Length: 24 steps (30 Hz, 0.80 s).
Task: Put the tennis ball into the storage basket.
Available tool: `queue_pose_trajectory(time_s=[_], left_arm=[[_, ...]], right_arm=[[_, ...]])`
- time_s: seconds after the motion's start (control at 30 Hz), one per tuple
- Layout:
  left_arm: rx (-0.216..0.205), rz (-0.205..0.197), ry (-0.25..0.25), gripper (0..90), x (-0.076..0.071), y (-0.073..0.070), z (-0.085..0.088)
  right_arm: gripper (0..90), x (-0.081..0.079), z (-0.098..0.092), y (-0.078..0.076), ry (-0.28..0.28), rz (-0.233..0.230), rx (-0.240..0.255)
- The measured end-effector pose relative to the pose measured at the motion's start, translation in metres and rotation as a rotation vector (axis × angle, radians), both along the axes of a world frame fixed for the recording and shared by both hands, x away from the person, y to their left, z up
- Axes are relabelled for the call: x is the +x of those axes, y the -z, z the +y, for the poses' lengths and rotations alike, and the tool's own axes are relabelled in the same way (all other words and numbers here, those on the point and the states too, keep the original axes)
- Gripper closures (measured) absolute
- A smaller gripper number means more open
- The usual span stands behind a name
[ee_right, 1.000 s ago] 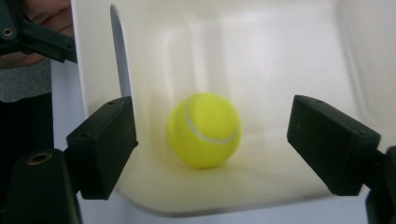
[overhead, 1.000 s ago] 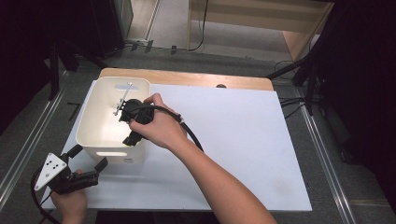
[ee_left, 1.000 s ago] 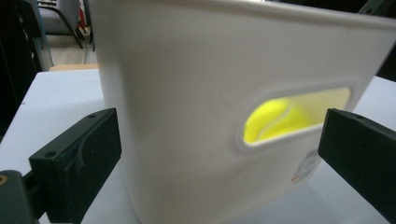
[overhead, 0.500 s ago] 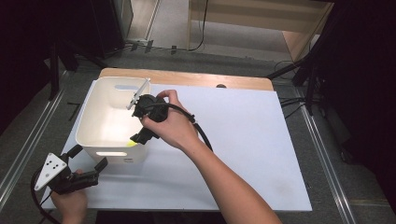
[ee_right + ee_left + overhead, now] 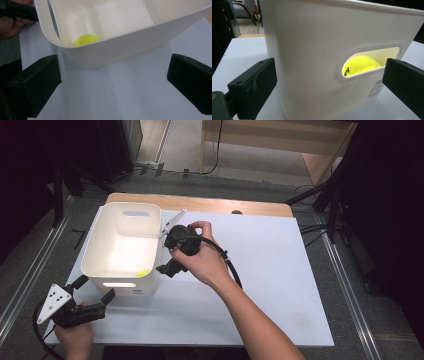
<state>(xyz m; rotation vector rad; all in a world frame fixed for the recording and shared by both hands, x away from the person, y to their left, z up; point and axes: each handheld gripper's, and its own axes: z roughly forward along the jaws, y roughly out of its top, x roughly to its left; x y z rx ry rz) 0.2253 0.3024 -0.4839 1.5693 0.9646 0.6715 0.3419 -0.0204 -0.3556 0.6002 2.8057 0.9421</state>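
Tennis ball [image 5: 142, 273]: yellow, lying on the floor of the white bin [image 5: 95, 251], in its near right corner; seen from the left gripper view through the handle slot in the bin's near wall, with dark lettering on its side. White bin: open-topped, rounded corners, a handle slot in the near wall and another in the far wall, standing on the left part of the counter [image 5: 280, 270], which carries a white sheet with a strip of bare wood along the far edge. Right gripper [image 5: 167, 266]: held in the person's right hand just right of the bin's right wall, clear of the rim, its fingers [image 5: 35, 85] spread wide with nothing between them, having just been opening; a black cable trails back along the forearm. Left gripper [image 5: 92, 292]: held in the left hand at the near left edge of the counter, grey three-cornered plate on top, its fingers [image 5: 253, 86] spread to either side of the bin's near wall, not pressing on it.
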Motion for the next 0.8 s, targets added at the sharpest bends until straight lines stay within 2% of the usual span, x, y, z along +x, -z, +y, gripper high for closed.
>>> queue_pose_trajectory(time_s=[0.1,0.3,0.6,0.8], left_arm=[[-0.002,0.0,0.0,0.0,0.0,0.0,0.0],[0.001,0.0,-0.001,0.0,0.0,0.0,0.0],[0.001,0.0,0.001,0.0,0.0,0.0,0.0],[-0.003,0.002,-0.001,0.0,0.0,0.0,0.0]], right_arm=[[0.0,0.0,-0.009,0.005,-0.001,-0.007,0.011],[0.0,-0.002,-0.027,0.014,0.048,0.011,0.037],[0.0,-0.006,-0.053,0.027,0.101,0.009,0.066],[0.0,-0.011,-0.069,0.037,0.125,-0.002,0.102]])
